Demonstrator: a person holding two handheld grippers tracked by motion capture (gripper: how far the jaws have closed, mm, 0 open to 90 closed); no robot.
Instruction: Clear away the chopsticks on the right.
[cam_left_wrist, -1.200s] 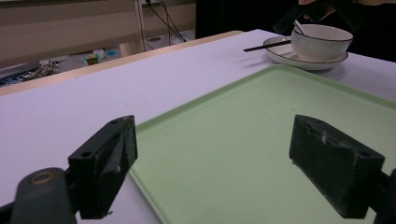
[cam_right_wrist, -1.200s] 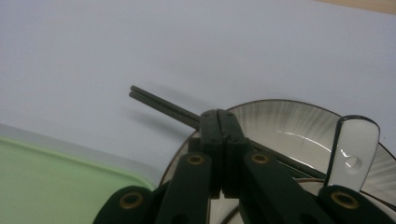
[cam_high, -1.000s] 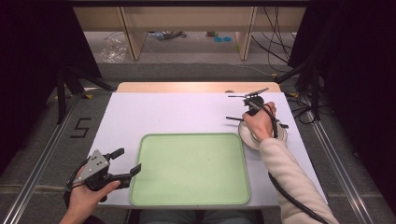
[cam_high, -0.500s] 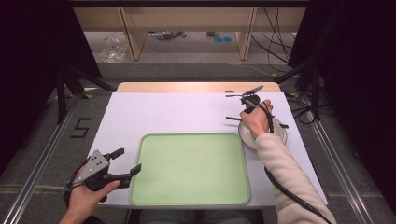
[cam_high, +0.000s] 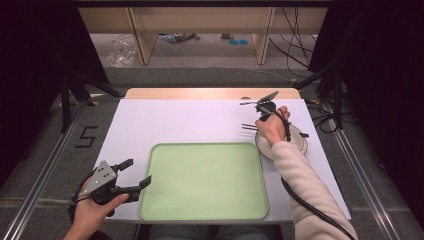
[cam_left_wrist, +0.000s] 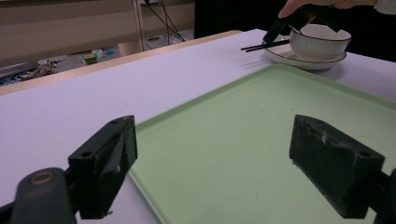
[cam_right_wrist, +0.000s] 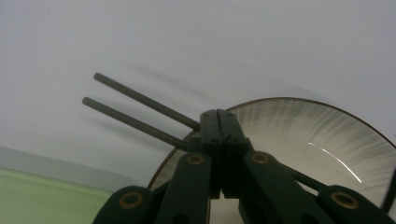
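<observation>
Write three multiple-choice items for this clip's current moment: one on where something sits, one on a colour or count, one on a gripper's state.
1. Where does the bowl sit?
A. on the green tray
B. on a plate at the table's right side
C. on the floor

2. How many black chopsticks stick out past the plate?
A. one
B. two
C. four

3. How do the fingers of the left gripper stand?
A. wide apart with nothing between them
C. shut on a spoon
B. shut on the tray's edge

Answers:
1 B: the left gripper view shows the bowl standing on the plate, beyond the tray.
2 B: the right gripper view shows two parallel sticks, with the right gripper closed on them.
3 A: the left gripper view shows both fingers spread apart above the tray, holding nothing.
</observation>
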